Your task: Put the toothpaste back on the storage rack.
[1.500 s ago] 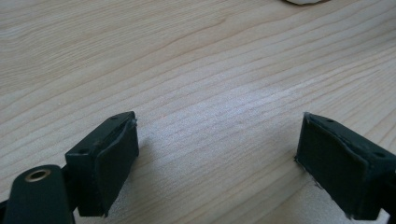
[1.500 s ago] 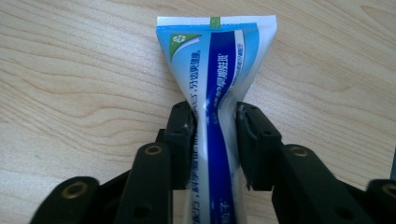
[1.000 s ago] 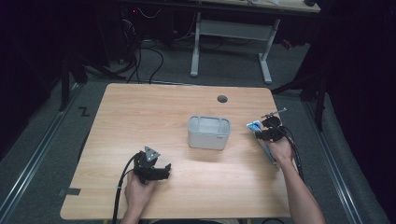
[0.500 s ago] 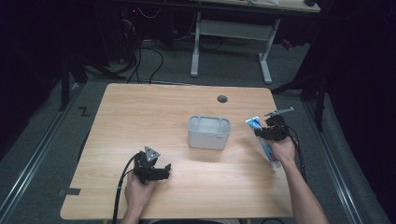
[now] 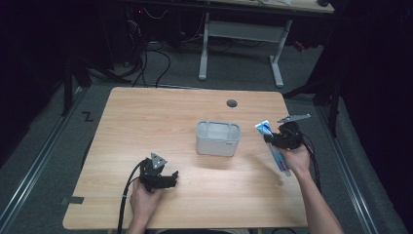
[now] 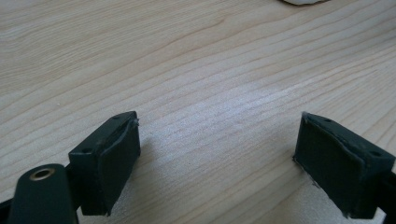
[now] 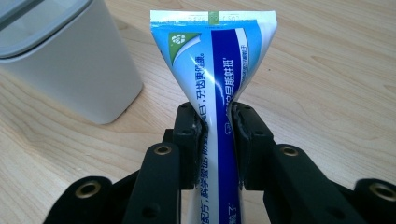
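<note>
You have the toothpaste tube (image 7: 219, 79) pinched in your right gripper (image 5: 284, 139), the jaws clamped on its middle so the flat crimped end sticks out ahead and the cap end hangs back under your hand. It is held clear of the table (image 5: 160, 117), to the right of the grey bin (image 5: 217, 138) and well apart from it. This looks like the carry step: the likely next move is to bring the tube over the bin's open top and tip it in, which calls for keeping the crimped end above the near rim before you release. Your left gripper (image 5: 157, 176) rests low by the front edge with its jaws wide open on nothing. The tabletop between tube and bin is bare; the right edge lies close beside your hand.
</note>
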